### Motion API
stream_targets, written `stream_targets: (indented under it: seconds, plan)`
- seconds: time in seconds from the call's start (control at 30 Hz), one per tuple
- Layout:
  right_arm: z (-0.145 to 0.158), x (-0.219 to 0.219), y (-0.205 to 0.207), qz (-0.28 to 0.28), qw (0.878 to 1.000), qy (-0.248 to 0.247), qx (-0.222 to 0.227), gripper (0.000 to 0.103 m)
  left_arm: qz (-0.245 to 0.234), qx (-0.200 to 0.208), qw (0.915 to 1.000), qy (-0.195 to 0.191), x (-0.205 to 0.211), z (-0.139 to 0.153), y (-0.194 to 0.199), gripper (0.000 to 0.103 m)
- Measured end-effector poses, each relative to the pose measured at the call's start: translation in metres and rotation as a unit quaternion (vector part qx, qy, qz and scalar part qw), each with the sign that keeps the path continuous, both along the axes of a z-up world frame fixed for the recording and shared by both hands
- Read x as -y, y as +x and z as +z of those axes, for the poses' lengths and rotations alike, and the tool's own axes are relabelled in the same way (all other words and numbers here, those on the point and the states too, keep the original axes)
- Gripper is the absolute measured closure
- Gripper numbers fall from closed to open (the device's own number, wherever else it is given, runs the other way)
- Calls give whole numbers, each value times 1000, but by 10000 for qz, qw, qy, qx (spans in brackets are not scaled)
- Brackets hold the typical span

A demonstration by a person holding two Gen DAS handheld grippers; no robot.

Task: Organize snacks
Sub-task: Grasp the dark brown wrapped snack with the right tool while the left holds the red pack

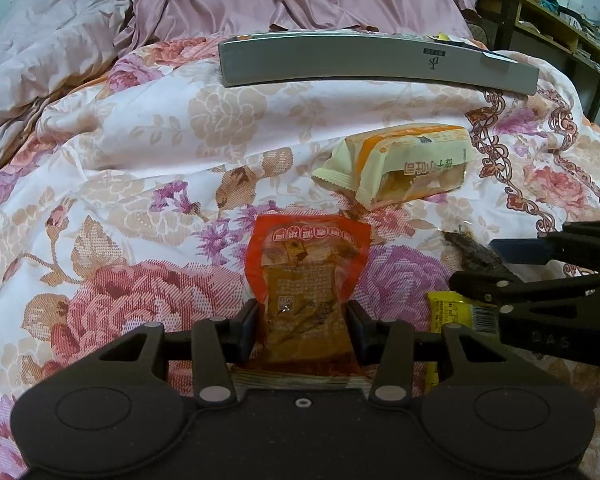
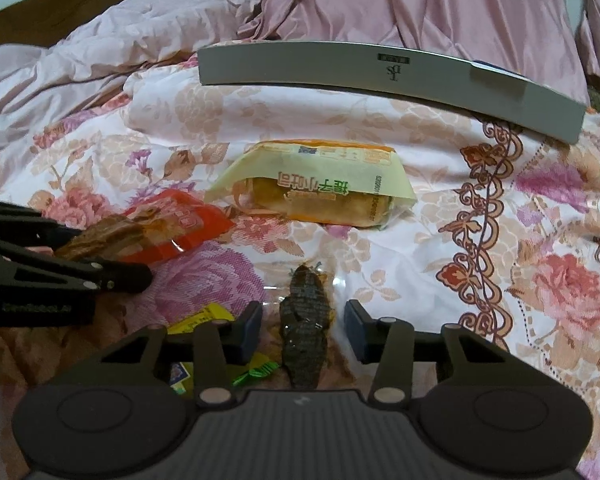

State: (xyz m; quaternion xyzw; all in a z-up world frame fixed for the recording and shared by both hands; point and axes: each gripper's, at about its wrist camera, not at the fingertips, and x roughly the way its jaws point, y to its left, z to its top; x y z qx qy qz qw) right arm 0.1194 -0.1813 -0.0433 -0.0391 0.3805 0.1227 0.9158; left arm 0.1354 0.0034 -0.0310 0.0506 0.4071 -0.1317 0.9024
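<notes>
Clamping red snack pouch (image 1: 306,280) w/ left gripper (image 1: 304,328), pads touching both sides, pouch resting on floral quilt (image 1: 140,152). Straddling dark clear-wrapped snack (image 2: 305,320) w/ right gripper (image 2: 305,330), jaws parted, not gripping yet. Centring before squeezing, then heading toward grey box (image 2: 340,66).

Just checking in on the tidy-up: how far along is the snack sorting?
Early. The grey box shows little inside. Left tool grips the red packet; right tool straddles the dark snack, open. The bread pack and yellow packet remain.
</notes>
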Motion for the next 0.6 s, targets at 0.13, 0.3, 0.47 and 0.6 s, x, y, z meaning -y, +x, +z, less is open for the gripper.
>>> stream_targets:
  seconds: [0.13, 0.3, 0.47, 0.6]
  plan:
    - [2, 3, -4, -81, 9999, 80, 2, 56, 72, -26, 9999, -94, -3, 1, 1, 55]
    - [10, 14, -6, -289, 9992, 240, 106, 56, 78, 2, 9999, -83, -2, 2, 0, 55]
    - [4, 14, -5, -323, 9993, 196, -38, 56, 78, -1, 9999, -64, -2, 2, 0, 55]
    - [12, 15, -8, -356, 9989, 255, 137, 55, 121, 99, 9998, -110, -4, 6, -1, 55]
